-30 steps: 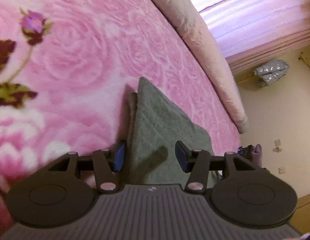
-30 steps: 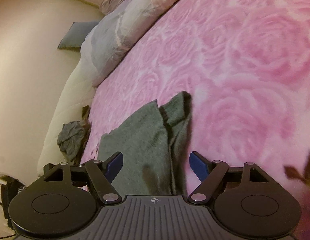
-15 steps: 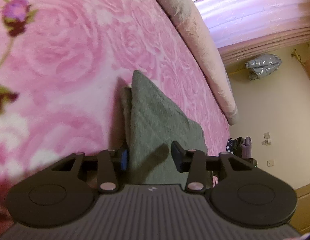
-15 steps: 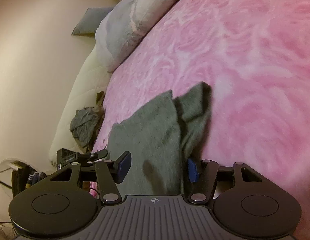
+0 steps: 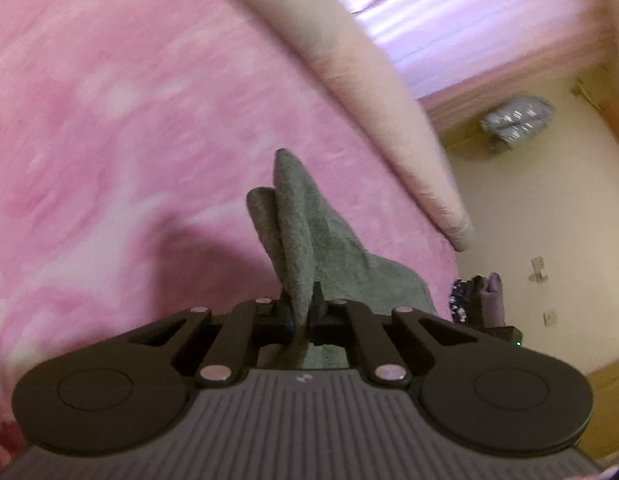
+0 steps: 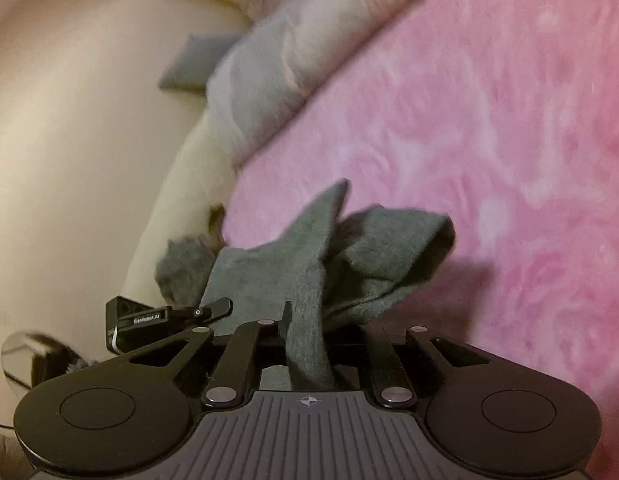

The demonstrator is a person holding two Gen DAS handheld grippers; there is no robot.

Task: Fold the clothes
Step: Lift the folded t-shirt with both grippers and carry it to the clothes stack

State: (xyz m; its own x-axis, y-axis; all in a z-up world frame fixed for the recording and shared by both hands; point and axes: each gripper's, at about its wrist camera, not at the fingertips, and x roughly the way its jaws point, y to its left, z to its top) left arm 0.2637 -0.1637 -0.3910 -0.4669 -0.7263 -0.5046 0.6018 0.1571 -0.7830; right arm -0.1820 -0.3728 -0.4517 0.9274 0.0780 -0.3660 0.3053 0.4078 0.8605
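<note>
A grey-green garment (image 5: pixel 309 232) lies partly folded on the pink rose-patterned blanket (image 5: pixel 109 120). My left gripper (image 5: pixel 303 312) is shut on its near edge, and the cloth rises in a pinched ridge between the jaws. In the right wrist view the same garment (image 6: pixel 373 248) bunches up from the blanket (image 6: pixel 489 120). My right gripper (image 6: pixel 309 332) is shut on another part of its edge, with a strip of cloth running down between the jaws. The left gripper's body (image 6: pixel 149 316) shows at the lower left there.
A long beige pillow (image 5: pixel 369 92) runs along the bed's far side. A grey-and-beige pillow (image 6: pixel 277 64) and a loose grey cloth (image 6: pixel 181 264) lie by the bed edge. Cream floor (image 5: pixel 549 220) with a silvery bag (image 5: pixel 517 116) is to the right.
Both grippers were open over the garment. They have closed on its near edge and lifted it, so the cloth now bunches upward. Both views are motion-blurred.
</note>
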